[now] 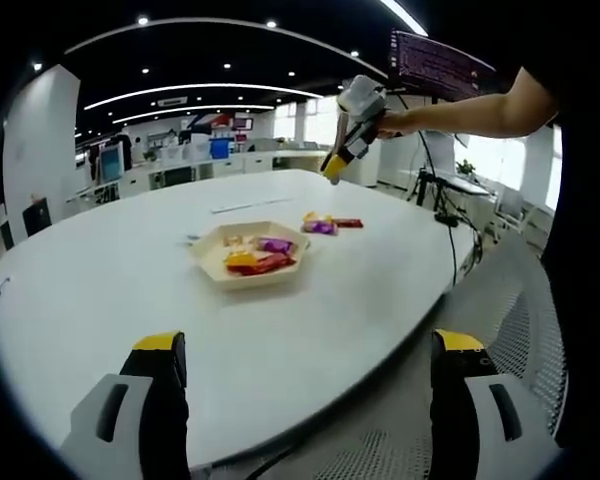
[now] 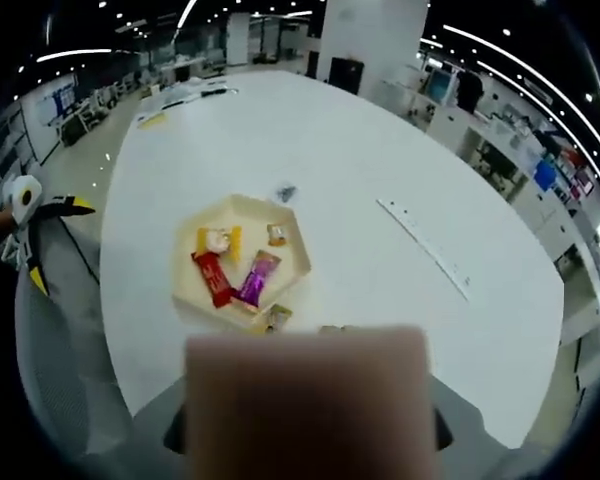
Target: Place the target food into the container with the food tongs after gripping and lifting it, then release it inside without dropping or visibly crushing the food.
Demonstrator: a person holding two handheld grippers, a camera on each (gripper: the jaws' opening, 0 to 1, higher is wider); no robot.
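Note:
A beige hexagonal tray (image 1: 208, 262) (image 2: 293, 232) sits mid-table and holds a purple packet (image 1: 276, 244) (image 2: 258, 278), a red packet (image 1: 268, 266) (image 2: 212, 279) and a yellow packet (image 1: 239, 258) (image 2: 218, 240). Beyond the tray lie loose snacks (image 1: 320, 226) and a red bar (image 1: 348, 223). My left gripper (image 1: 310, 355) is open and empty, low at the near table edge; it also shows far left as the left gripper (image 2: 42, 240). A hand holds my right gripper (image 1: 333, 170) high above the loose snacks. A blurred beige block (image 2: 305, 400) hides its jaws.
The white oval table (image 1: 130, 280) (image 2: 380, 150) carries a thin strip (image 2: 425, 245) and a small blue item (image 2: 285, 192). A mesh chair (image 1: 525, 330) stands at the right. A cable (image 1: 450, 240) hangs off the far edge. Office desks lie behind.

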